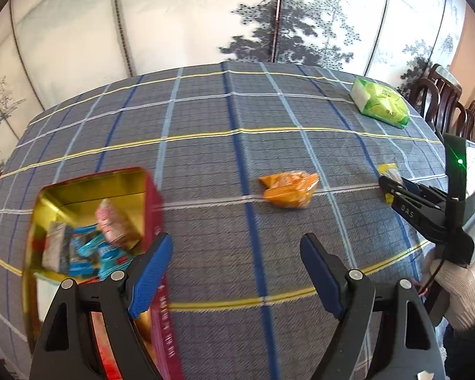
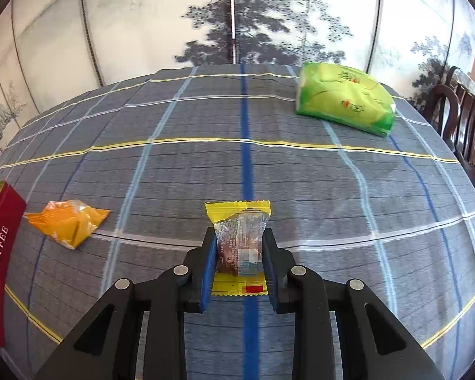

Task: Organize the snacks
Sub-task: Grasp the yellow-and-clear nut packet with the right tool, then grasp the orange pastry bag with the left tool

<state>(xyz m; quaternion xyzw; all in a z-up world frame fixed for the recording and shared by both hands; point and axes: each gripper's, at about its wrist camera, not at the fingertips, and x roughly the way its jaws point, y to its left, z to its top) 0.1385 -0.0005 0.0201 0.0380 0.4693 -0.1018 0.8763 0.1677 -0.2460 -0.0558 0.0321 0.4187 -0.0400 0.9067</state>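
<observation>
My right gripper (image 2: pixel 239 237) is shut on a yellow-edged clear snack packet (image 2: pixel 239 247) with a brown bar inside, just above the checked tablecloth. From the left wrist view that right gripper (image 1: pixel 383 182) shows at the far right, with the yellow packet (image 1: pixel 388 169) at its tips. My left gripper (image 1: pixel 234 243) stands open with nothing between its fingers, beside the right wall of a red tin (image 1: pixel 153 199) with a gold inside. Several wrapped snacks (image 1: pixel 88 243) lie in the tin. An orange packet (image 1: pixel 289 190) lies on the cloth ahead of the left gripper, also the orange packet (image 2: pixel 69 221).
A green tissue pack (image 1: pixel 381 101) lies at the far right of the table, the same green pack (image 2: pixel 345 98). The red tin's side (image 2: pixel 1 253) shows at the left edge. Dark wooden chairs (image 1: pixel 443 101) stand right of the table. A painted folding screen (image 1: pixel 205 15) stands behind.
</observation>
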